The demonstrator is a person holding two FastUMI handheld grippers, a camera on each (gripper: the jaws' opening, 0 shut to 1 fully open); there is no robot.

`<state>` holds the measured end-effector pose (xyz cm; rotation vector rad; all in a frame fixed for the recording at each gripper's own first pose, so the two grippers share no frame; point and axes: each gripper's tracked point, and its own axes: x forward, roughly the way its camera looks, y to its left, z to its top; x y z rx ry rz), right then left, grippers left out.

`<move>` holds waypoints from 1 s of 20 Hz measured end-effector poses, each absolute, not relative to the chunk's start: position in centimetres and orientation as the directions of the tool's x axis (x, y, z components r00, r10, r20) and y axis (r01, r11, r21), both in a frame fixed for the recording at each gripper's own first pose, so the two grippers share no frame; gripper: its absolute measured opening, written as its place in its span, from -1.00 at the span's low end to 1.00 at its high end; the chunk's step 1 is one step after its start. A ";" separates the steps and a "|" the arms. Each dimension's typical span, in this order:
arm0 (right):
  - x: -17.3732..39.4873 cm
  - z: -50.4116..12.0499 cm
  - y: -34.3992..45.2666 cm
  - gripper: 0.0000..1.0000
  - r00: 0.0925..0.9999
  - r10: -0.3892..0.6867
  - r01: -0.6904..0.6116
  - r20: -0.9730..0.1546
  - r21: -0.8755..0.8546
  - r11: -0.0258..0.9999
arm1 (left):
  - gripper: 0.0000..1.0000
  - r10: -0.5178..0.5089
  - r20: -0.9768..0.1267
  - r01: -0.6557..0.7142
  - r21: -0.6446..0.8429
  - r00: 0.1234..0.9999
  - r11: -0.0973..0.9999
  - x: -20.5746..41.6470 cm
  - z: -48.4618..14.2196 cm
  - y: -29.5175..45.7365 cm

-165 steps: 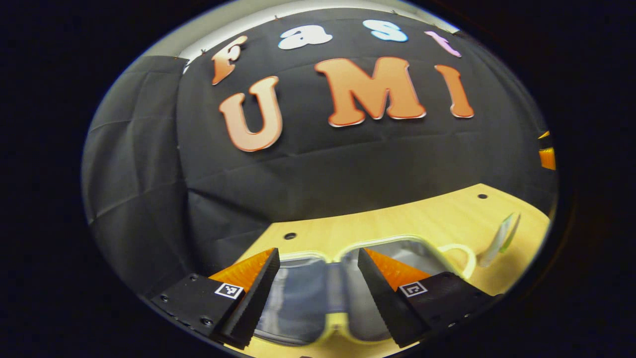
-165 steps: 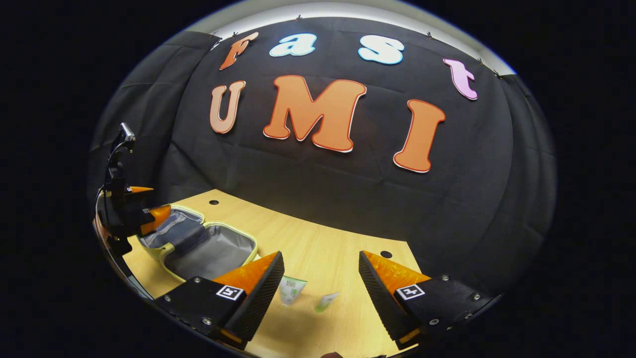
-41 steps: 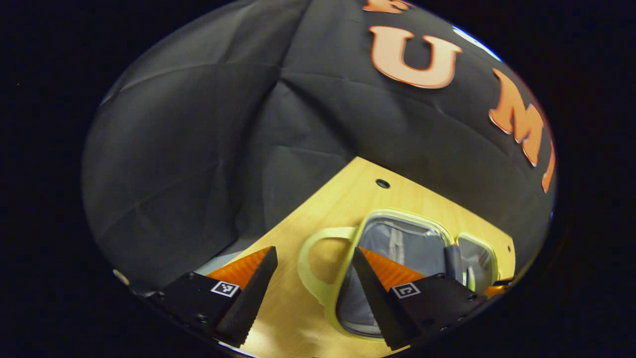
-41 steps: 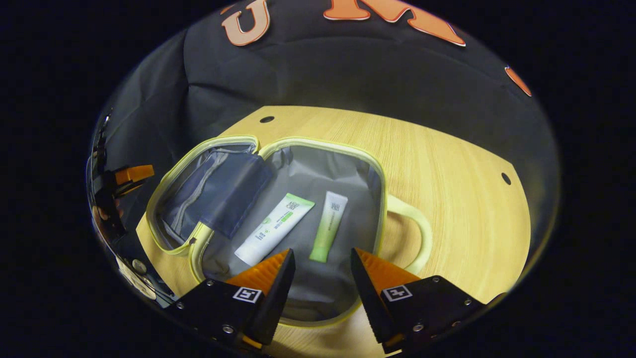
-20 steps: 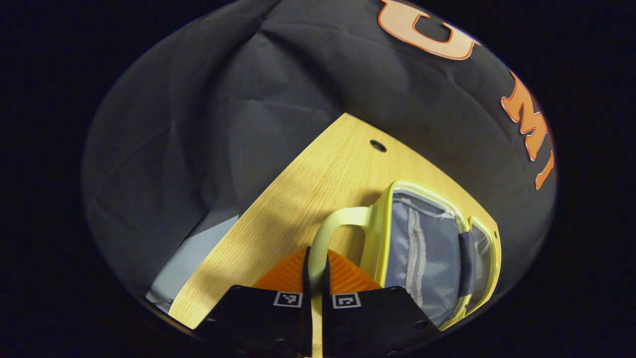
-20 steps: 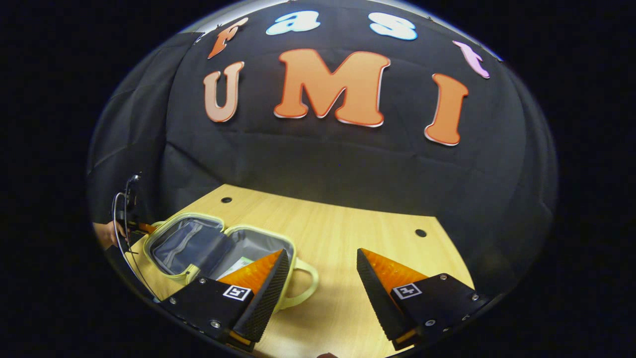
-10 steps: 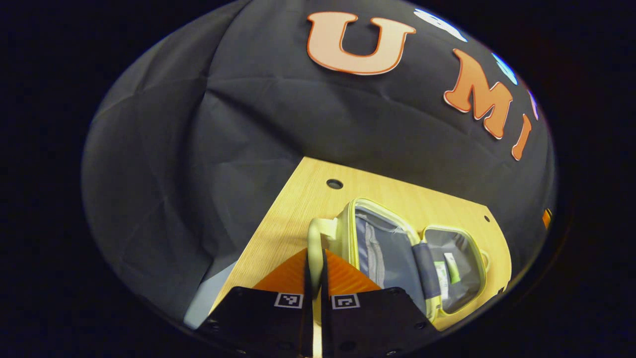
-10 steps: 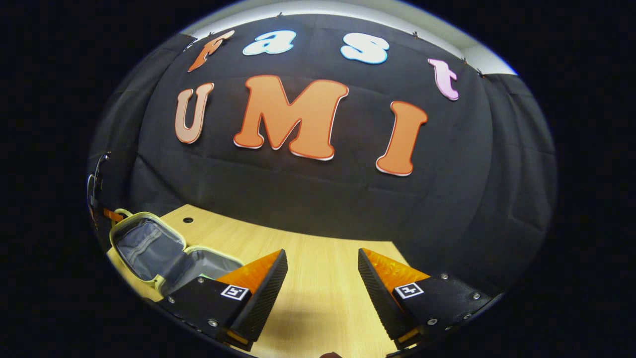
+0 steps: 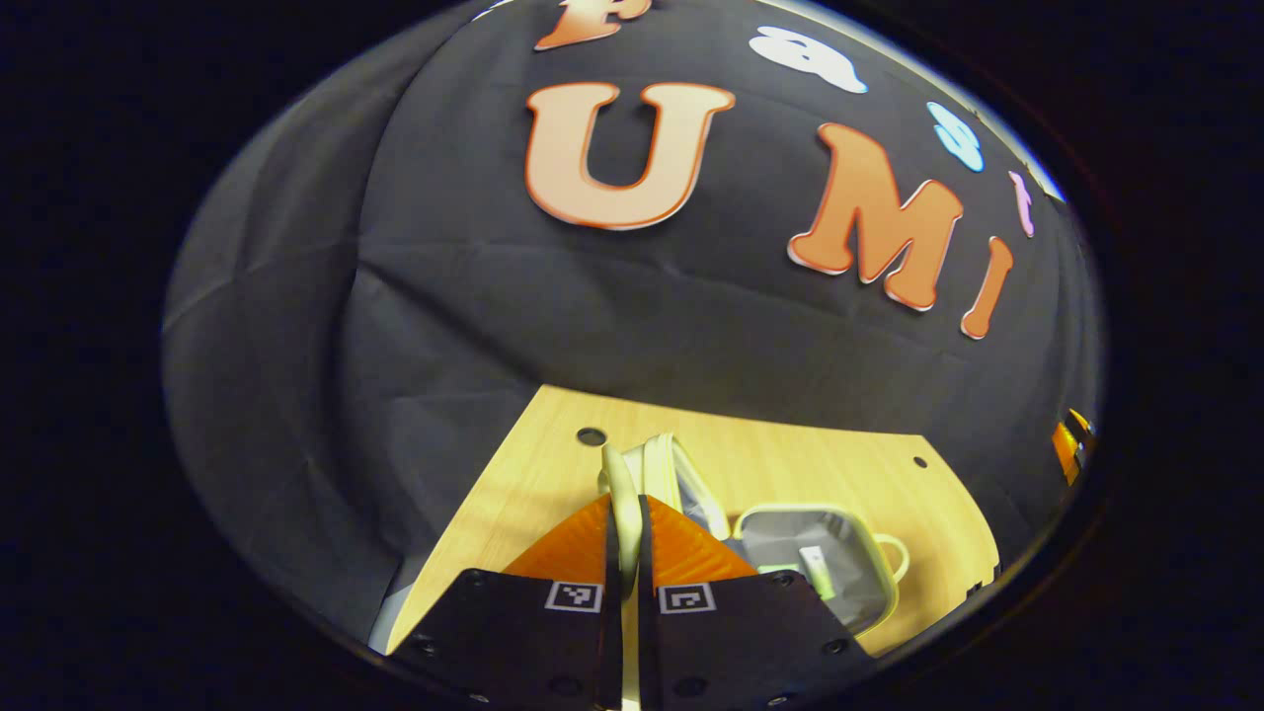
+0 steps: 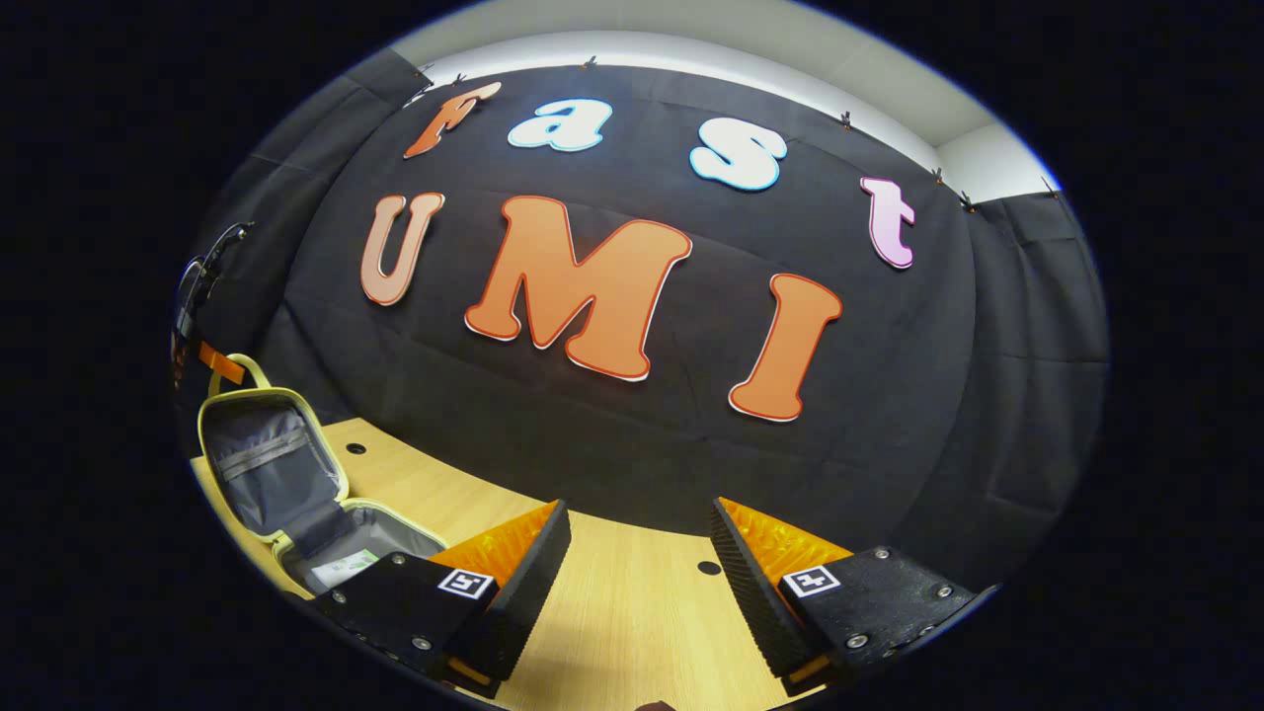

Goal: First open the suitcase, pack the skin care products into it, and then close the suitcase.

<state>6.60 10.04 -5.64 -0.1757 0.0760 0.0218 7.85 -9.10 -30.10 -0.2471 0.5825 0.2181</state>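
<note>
since 1 second ago the left gripper, jaws clamped on the pale yellow loop handle, has swung the grey-lined lid of the pale yellow soft suitcase up to about upright, so closing is under way. 2 skin care tubes lie in the base beyond those jaws. the right gripper hangs with jaws apart over the light wooden counter, black cloth wall behind.
</note>
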 end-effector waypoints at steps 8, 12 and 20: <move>6.5 -7.5 8.7 0.82 0.991 0.086 -0.100 -0.102 -0.150 0.984 | -0.87 0.009 -0.493 -0.163 -0.271 0.870 0.949 11.3 -25.3 -20.5; 6.3 -8.1 7.9 0.82 0.989 0.102 -0.117 -0.105 -0.139 0.983 | -0.87 -0.062 -0.469 -0.111 -0.332 0.881 0.937 12.4 -24.8 -25.8; 5.5 -9.6 5.3 0.82 0.987 0.093 -0.111 -0.129 -0.135 0.985 | -0.87 -0.211 -0.460 -0.007 -0.428 0.863 0.904 13.6 -26.7 -36.7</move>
